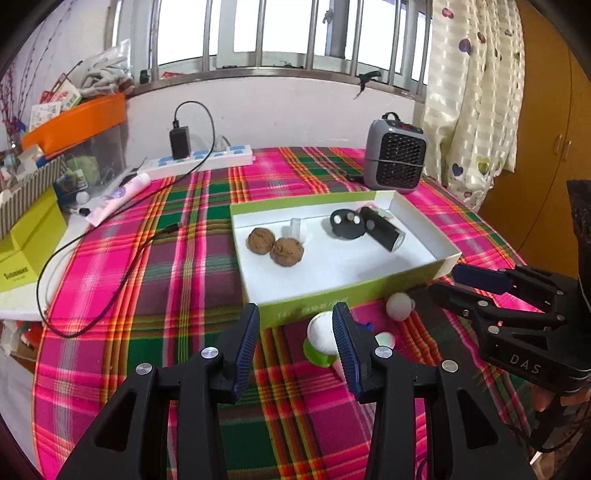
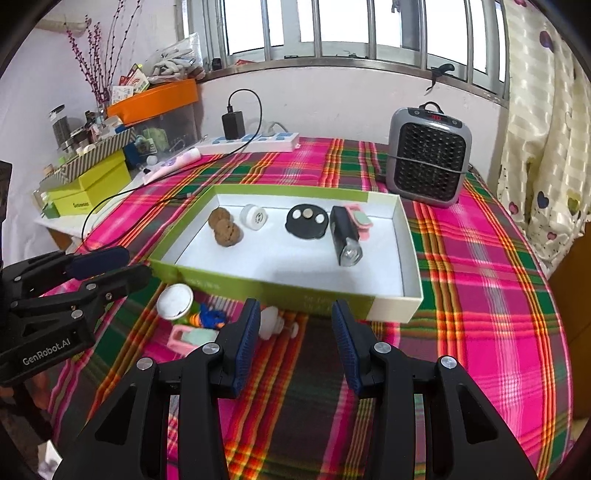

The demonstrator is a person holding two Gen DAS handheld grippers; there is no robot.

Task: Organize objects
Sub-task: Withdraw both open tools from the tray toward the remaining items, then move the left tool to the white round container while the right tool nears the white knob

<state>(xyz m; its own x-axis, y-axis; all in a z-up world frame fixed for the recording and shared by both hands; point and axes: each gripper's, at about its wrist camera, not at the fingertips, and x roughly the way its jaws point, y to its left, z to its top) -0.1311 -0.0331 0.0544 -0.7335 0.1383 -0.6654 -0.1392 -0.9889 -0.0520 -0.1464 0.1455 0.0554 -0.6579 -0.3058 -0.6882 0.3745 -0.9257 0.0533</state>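
A barred window [image 2: 332, 29] ran along the back wall, with a patterned curtain [image 2: 546, 147] hanging at the right and a tabletop covered in a pink and green plaid cloth [image 2: 480, 295] below it. At the far edge sat a white power strip [image 2: 255, 142] with a black charger [image 2: 233, 124] plugged in, a grey heater [image 2: 428, 155] stood near the right corner, and an orange bin [image 2: 159, 99] topped a pile of boxes at the left. In the middle lay a shallow green-sided tray [image 2: 391, 306] with a white floor, holding two walnuts [image 2: 225, 226], a small white spool [image 2: 254, 217], a black disc [image 2: 307, 221] and a black flashlight [image 2: 345, 236] leaning over a pink item. Just in front of the tray, on the cloth, lay loose pieces: a white cap [image 2: 175, 301], a blue and orange toy [image 2: 208, 318], a pink and mint clip [image 2: 192, 338] and a white knob [image 2: 271, 322]. The left claw [image 1: 295, 343] hovered above these with its jaws spread wide and nothing between them; the white cap showed just beside its right finger. The right claw [image 2: 293, 343] likewise stood wide open and empty, low over the cloth near the white knob.
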